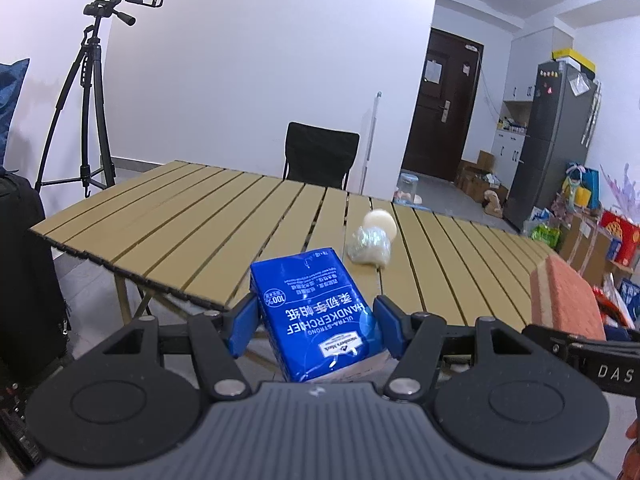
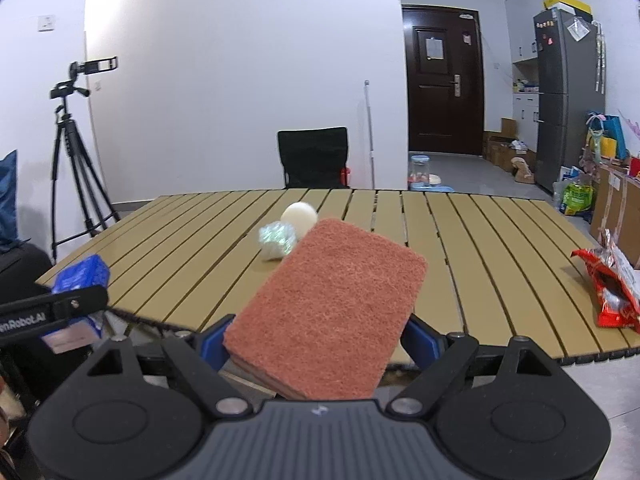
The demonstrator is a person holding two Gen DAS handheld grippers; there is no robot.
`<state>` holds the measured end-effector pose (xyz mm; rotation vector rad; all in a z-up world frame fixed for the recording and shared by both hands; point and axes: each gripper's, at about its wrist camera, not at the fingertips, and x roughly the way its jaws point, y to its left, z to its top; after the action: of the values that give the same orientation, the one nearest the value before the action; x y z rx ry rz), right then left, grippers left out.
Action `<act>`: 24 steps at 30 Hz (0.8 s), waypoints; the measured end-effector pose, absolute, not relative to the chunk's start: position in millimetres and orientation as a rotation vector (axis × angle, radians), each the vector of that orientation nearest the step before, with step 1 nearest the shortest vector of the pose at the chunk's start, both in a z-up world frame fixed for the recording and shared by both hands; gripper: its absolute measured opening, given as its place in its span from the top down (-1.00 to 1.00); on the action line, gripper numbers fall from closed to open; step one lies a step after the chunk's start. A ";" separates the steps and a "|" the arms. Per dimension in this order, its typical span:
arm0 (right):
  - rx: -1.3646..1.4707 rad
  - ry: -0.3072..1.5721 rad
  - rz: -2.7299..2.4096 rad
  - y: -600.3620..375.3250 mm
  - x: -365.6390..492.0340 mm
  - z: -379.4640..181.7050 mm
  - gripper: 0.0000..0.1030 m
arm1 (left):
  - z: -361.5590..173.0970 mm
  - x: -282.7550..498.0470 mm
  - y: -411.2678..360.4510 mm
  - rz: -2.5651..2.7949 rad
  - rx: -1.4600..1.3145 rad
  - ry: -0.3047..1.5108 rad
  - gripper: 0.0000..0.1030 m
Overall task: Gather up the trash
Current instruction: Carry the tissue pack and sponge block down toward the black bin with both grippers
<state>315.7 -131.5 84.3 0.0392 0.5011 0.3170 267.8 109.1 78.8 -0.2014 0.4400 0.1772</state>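
My left gripper (image 1: 316, 320) is clamped on a blue pack of handkerchief tissues (image 1: 316, 316), its blue pads pressing the pack's two long sides. The pack stands tilted up out of the gripper, its printed face toward the camera with the lettering upside down. My right gripper (image 2: 320, 340) holds a reddish-brown scouring sponge (image 2: 336, 300) by its side edges, with the rough face up and the far end raised over the near edge of the surface (image 2: 460, 220). In the left wrist view the same sponge shows at 3 o'clock, and in the right wrist view the tissue pack shows at 9 o'clock, so my two grippers sit side by side at the near edge.

On the slatted tan surface, at 12 o'clock from both grippers, lies a crumpled ball of clear plastic wrap (image 1: 368, 246), and touching it on the far side is a pale round ball-like thing (image 1: 380, 222) whose material I cannot tell. Well apart from them, at 3 o'clock in the right wrist view, an opened red snack wrapper (image 2: 612, 288) lies near the right edge of the surface. Beyond the far edge stands a black chair (image 2: 314, 158), and at 10 o'clock a camera tripod (image 1: 86, 92) stands on the floor.
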 end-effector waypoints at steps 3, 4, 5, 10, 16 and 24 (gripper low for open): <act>0.028 0.503 0.344 -134.4 299.2 76.3 -0.67 | 71.5 252.7 104.1 0.170 -0.192 0.454 -0.23; 0.024 0.505 0.352 -134.3 294.2 73.7 -0.67 | 69.2 248.0 102.4 0.169 -0.187 0.459 -0.23; 0.020 0.507 0.359 -135.1 290.8 71.2 -0.67 | 67.2 243.6 101.1 0.166 -0.184 0.465 -0.23; 0.005 0.526 0.390 -136.5 266.9 54.9 -0.67 | 54.3 224.7 95.2 0.152 -0.170 0.496 -0.23; 0.001 0.575 0.421 -133.7 241.6 26.4 -0.67 | 35.9 212.7 88.6 0.147 -0.144 0.544 -0.23; -0.006 0.639 0.433 -132.0 221.8 -11.4 -0.67 | 5.0 198.4 79.4 0.141 -0.104 0.615 -0.23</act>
<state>221.8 -132.0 -11.4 -0.0058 0.6394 0.4333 198.4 79.4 5.0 -0.1037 0.6145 0.1411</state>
